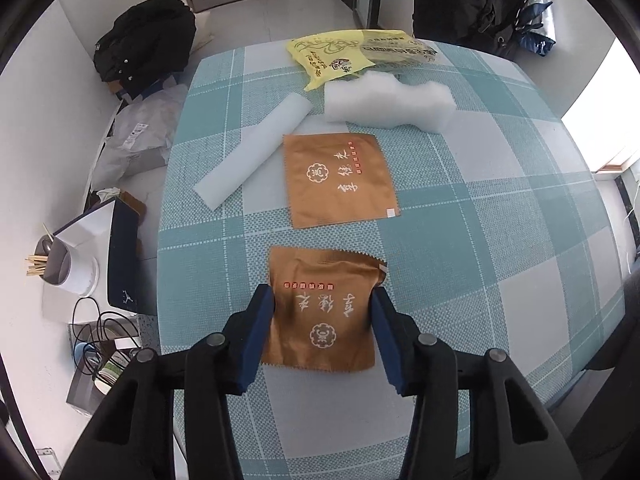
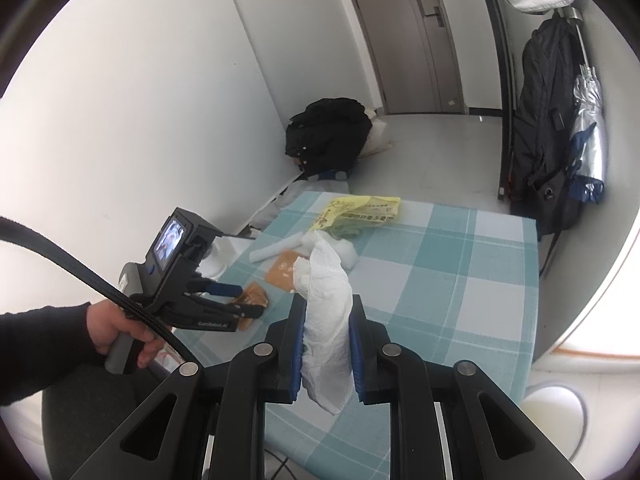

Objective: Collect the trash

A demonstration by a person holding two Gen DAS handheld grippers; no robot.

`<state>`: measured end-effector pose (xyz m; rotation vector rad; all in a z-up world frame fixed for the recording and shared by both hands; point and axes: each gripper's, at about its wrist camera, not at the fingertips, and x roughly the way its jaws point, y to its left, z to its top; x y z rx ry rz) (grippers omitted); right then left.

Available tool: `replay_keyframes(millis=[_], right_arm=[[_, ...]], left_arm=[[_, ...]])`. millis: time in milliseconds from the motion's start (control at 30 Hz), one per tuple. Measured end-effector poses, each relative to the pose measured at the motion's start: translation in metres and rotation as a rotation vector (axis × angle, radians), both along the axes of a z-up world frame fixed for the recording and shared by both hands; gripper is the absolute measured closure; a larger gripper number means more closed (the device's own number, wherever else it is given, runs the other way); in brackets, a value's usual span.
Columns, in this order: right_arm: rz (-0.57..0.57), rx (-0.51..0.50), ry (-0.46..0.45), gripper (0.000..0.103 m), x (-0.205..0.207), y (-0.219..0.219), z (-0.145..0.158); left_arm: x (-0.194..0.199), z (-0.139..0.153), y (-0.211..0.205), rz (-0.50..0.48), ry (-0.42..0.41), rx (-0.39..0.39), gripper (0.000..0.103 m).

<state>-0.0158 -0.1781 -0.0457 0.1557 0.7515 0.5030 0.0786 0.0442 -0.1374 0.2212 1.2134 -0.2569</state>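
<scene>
Trash lies scattered over the checked tabletop (image 1: 460, 208), and the step in hand looks like picking up the nearer brown wrapper (image 1: 322, 312). The left gripper (image 1: 322, 330) points steeply down over it, one blue pad at each side edge of the wrapper, which is already crumpled and bowed upward between them. Whether the pads truly press on it or only flank it cannot be told for certain; they look to be at its edges, half closed.

To do this well, the squeeze should finish so the foil buckles into a ridge the pads can pinch, since a flat wrapper would otherwise slip under them. The lift should be straight up and slow, with a check that the wrapper comes along.

The right gripper (image 2: 324, 344) is clenched on a white plastic bag (image 2: 326, 320), held above the near part of the tabletop. Judging by the task, that bag probably receives the trash, so its mouth needs to hang open toward the left hand (image 2: 120, 334).

A second brown wrapper (image 1: 340, 178), a white foam strip (image 1: 252, 148), white padding (image 1: 388, 100) and a yellow bag (image 1: 332, 54) lie farther off, uncollected.
</scene>
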Motion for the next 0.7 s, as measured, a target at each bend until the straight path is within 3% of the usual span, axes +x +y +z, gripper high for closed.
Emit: replay_keyframes(millis=[400, 600, 700], right_arm=[[-0.014, 0.016, -0.006, 0.083, -0.003, -0.007, 0.003], [-0.01, 0.02, -0.017, 0.083, -0.006, -0.007, 0.006], [-0.009, 0.024, -0.019, 0.083, -0.007, -0.007, 0.007]], left_arm=[[-0.001, 0.001, 0.003, 0.08, -0.012, -0.02, 0.06], [0.002, 0.004, 0.013, 0.124, 0.012, -0.088, 0.062], [0.002, 0.008, 0.015, 0.132, 0.012, -0.12, 0.068]])
